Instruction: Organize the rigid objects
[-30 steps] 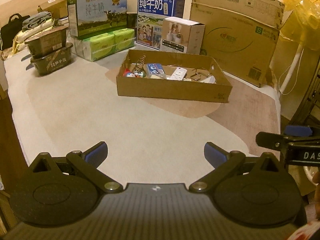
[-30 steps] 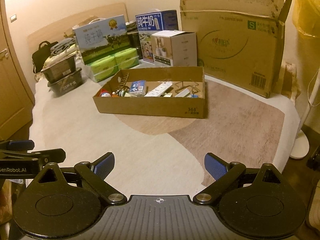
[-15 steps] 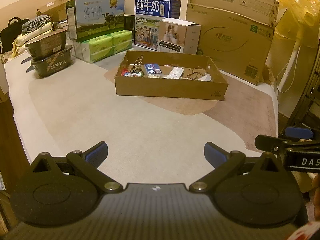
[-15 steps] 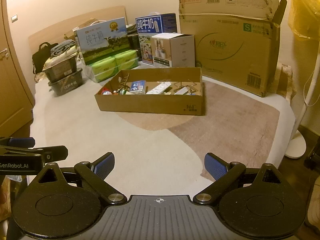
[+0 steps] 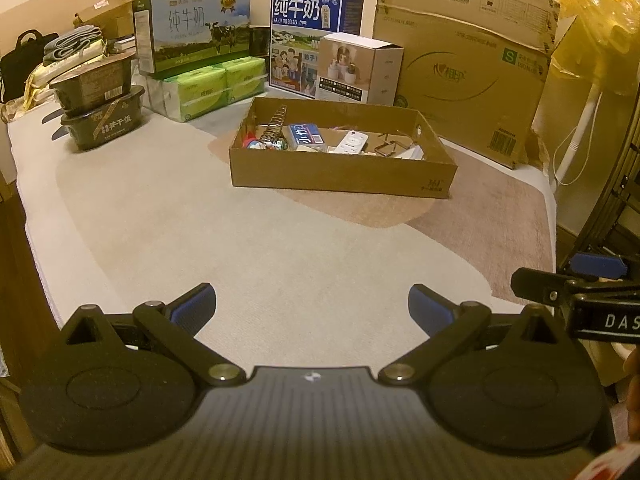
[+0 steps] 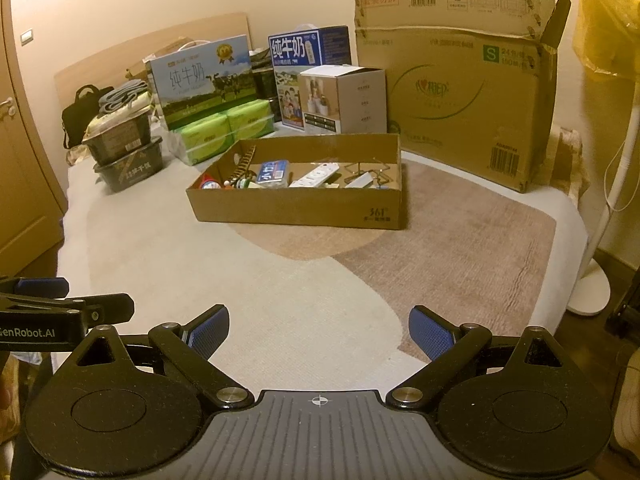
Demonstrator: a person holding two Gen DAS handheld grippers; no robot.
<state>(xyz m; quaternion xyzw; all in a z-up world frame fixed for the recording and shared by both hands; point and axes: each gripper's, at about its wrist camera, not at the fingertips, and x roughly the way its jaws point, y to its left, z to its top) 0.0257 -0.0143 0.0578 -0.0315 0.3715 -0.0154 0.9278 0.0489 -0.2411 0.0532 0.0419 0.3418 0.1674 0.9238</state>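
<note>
Cardboard is holding your rigid items: the shallow tray (image 5: 340,170) is sitting on the bed (image 5: 260,260) well ahead of both grippers, with a white power strip (image 6: 316,174), a blue-labelled packet (image 6: 273,171) and wire clips (image 5: 390,146) lying inside it. You are keeping the left gripper (image 5: 312,306) and the right gripper (image 6: 319,330) above the bare cover, each with its blue fingers (image 6: 430,336) spread wide and gripping nothing.

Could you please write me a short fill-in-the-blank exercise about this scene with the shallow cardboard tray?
1. The white power strip lies inside the shallow ____ tray.
2. The jaws of the right gripper stand ____.
3. The green tissue packs sit under the ____ carton with the cow picture.

Missing words: cardboard; open; milk
</note>
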